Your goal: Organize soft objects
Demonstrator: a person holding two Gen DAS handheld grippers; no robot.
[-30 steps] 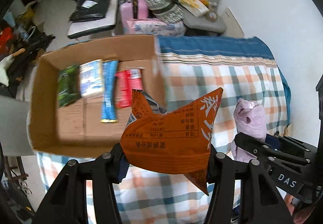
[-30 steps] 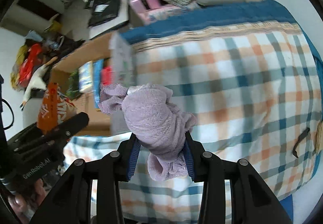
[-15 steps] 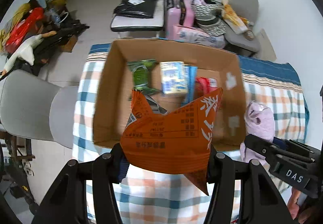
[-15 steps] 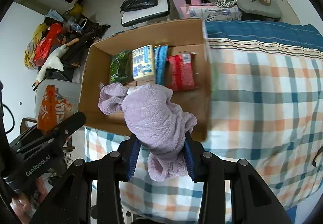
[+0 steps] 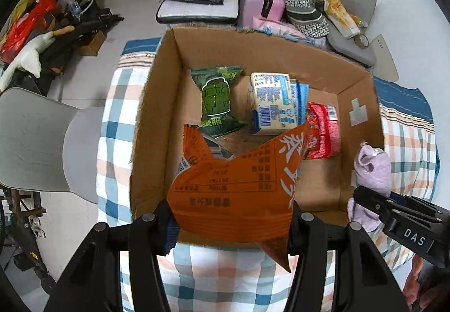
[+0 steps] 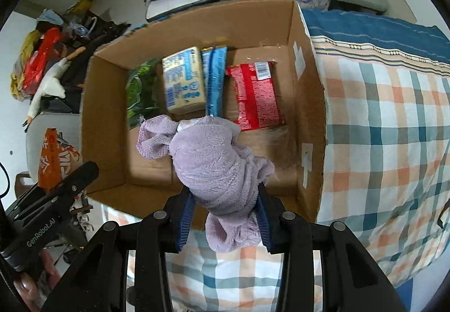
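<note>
We're over the checked blanket (image 6: 388, 121) now, and on it sits the open cardboard box (image 5: 157, 121), taking up most of both views. Our left gripper (image 5: 230, 220) has its jaws clamped on the orange snack bag (image 5: 236, 188), held above the box's near edge. Our right gripper (image 6: 225, 216) is squeezed tight around the lilac towel (image 6: 216, 165), which bulges up between the blue pads (image 6: 184, 219) over the near part of the box. Down on the box floor we see a green packet (image 5: 216, 98), a pale yellow pack (image 5: 272, 104), a thin blue packet (image 6: 215, 76) beside it and a red packet (image 6: 256, 95).
</note>
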